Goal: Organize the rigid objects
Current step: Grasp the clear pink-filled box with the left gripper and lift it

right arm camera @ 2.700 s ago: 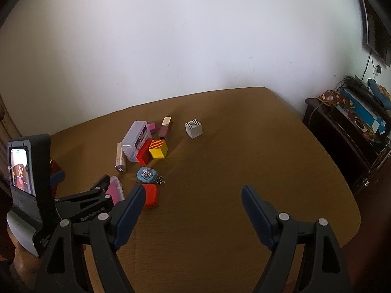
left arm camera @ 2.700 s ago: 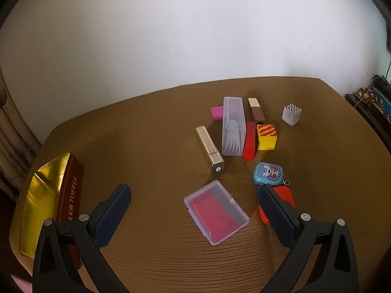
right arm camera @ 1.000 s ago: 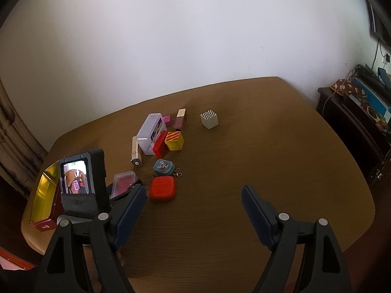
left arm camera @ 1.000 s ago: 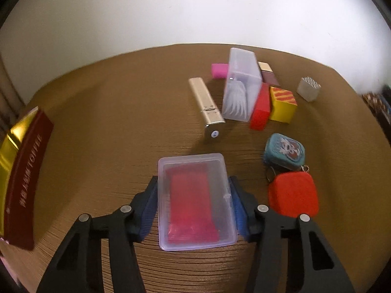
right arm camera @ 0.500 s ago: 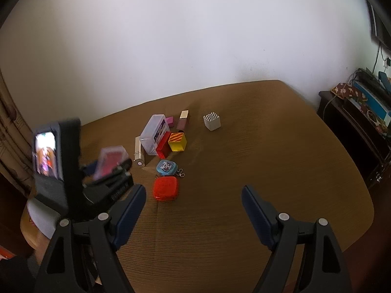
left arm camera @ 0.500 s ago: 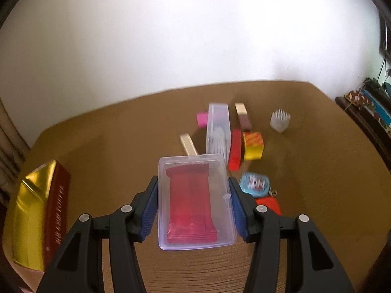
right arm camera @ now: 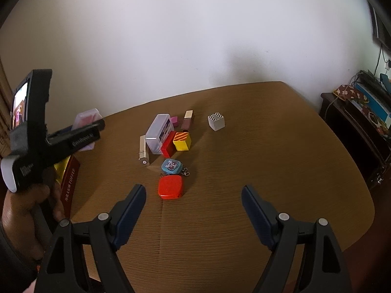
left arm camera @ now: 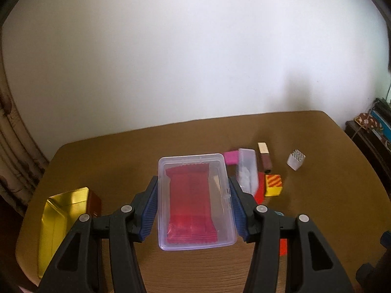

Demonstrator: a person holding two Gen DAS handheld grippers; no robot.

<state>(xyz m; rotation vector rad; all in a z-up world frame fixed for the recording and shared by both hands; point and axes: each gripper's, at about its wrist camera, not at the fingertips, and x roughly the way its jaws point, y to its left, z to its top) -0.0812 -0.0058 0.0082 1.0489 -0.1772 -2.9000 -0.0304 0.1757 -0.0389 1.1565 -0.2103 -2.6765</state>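
My left gripper (left arm camera: 193, 202) is shut on a clear plastic box with a red packet inside (left arm camera: 195, 202) and holds it in the air above the brown table (left arm camera: 122, 161). The box also shows in the right wrist view (right arm camera: 84, 119), at the left. An open gold-lined red tin (left arm camera: 61, 217) lies on the table to the lower left of the held box. My right gripper (right arm camera: 194, 200) is open and empty above the table, just behind a red square case (right arm camera: 170, 186).
A cluster lies mid-table: a blue pouch (right arm camera: 171, 166), a gold tube (right arm camera: 143, 151), a long clear box (right arm camera: 157, 133), a red block (right arm camera: 168, 144), a yellow striped cube (right arm camera: 182, 141), a zigzag cube (right arm camera: 216, 121). A dark cabinet (right arm camera: 354, 131) stands at the right.
My left gripper closed on the clear box, lifted it off the table and has risen further. My right gripper stayed open and barely moved.
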